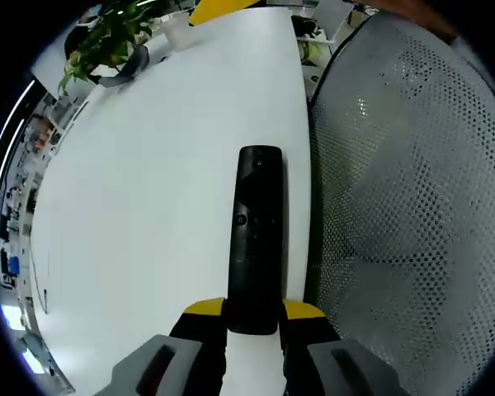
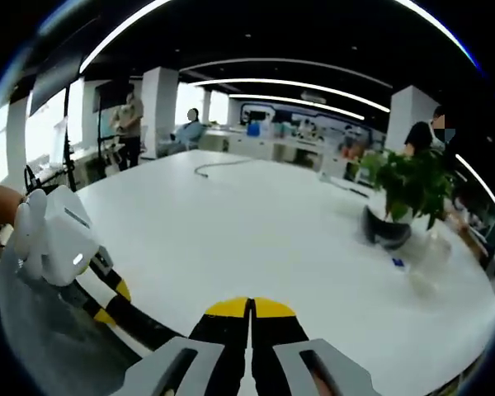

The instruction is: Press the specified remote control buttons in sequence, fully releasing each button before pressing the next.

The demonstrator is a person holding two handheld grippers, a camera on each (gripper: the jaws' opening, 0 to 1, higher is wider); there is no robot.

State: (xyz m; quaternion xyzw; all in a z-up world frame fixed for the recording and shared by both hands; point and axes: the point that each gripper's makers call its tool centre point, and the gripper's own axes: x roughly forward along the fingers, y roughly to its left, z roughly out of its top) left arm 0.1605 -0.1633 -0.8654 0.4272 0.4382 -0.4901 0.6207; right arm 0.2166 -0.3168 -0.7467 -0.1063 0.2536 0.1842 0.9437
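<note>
No brand or lettering can be read on anything here. In the left gripper view, a potted plant (image 1: 107,41) stands at the upper left of the frame, at the far end of a white table (image 1: 148,206). A black remote control (image 1: 256,239) lies lengthwise at lower centre, close to the table's right edge, and the left gripper (image 1: 254,312) clamps its near end between yellow-tipped jaws. A grey mesh chair back (image 1: 412,206) takes up the right side of the frame.

In the right gripper view, the left gripper's white body (image 2: 54,239) enters at the left edge, with a hand (image 2: 0,202) behind it. The right gripper (image 2: 250,309) sits at bottom centre, jaws pressed together with nothing between them, above the bare white table (image 2: 256,239). A cable (image 2: 219,167) lies at the upper centre of the tabletop. A potted plant (image 2: 404,194) stands at the right. The room is an open office with pillars, curved ceiling light strips and people in the background.
</note>
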